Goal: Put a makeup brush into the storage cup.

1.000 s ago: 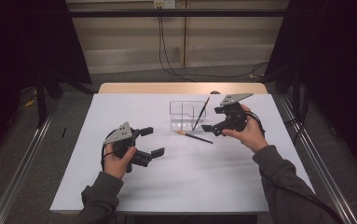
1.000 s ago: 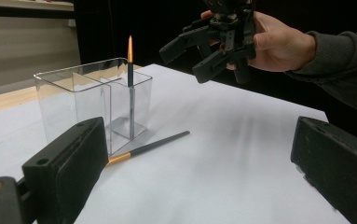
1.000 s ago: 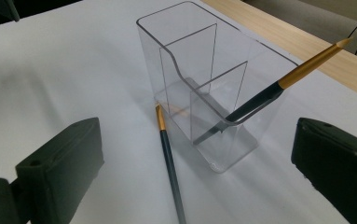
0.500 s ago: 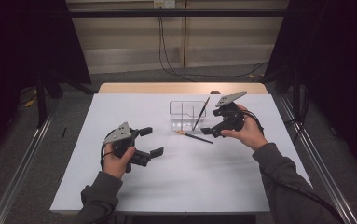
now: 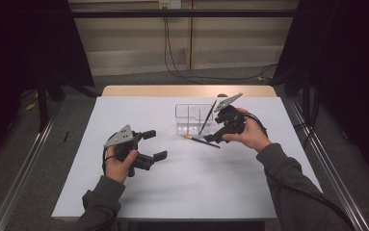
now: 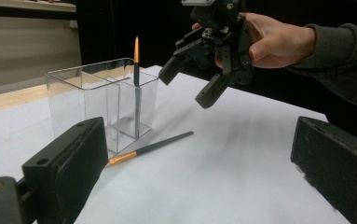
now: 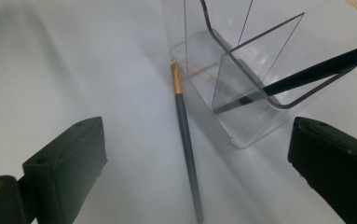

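While right tool (image 5: 210, 138) (jaws apart) hovers | brush (image 7: 186, 140) lies flat

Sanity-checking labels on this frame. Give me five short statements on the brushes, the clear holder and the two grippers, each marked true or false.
1. One brush stands inside the clear holder. True.
2. The second brush is clamped in the right gripper. False: it lies flat on the white table beside the holder, and the right gripper's jaws are open above it.
3. The left gripper is open and holds nothing. True.
4. The holder is one undivided box. False: clear walls split it into compartments.
5. The lying brush rests on top of the holder. False: it lies on the table at the foot of the holder.
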Demonstrator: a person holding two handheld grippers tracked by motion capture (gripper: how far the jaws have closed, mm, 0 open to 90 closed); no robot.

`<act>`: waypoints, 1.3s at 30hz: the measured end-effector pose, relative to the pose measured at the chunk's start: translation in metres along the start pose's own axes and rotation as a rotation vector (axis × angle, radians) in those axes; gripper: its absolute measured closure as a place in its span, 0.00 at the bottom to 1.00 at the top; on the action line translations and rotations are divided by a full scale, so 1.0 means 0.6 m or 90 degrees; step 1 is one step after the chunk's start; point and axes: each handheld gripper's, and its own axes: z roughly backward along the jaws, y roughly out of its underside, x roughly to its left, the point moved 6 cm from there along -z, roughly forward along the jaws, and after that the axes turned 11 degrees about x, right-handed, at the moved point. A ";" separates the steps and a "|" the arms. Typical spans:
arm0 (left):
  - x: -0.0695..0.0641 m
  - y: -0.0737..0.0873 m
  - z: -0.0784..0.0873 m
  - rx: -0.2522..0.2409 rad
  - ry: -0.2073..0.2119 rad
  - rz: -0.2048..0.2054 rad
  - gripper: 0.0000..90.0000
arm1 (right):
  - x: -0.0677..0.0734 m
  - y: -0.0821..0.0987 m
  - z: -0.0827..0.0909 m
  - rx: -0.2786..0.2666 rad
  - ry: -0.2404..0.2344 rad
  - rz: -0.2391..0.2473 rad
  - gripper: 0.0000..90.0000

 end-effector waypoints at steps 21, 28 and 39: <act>0.003 0.000 0.003 -0.004 -0.008 0.006 0.04 | 0.001 -0.001 -0.013 0.044 -0.003 0.004 0.03; 0.000 -0.004 0.004 -0.001 -0.010 -0.002 0.04 | 0.004 -0.001 -0.011 0.048 -0.002 -0.001 0.04; -0.003 -0.005 0.006 -0.010 -0.004 0.000 0.04 | 0.002 0.007 -0.010 0.056 -0.002 -0.005 0.04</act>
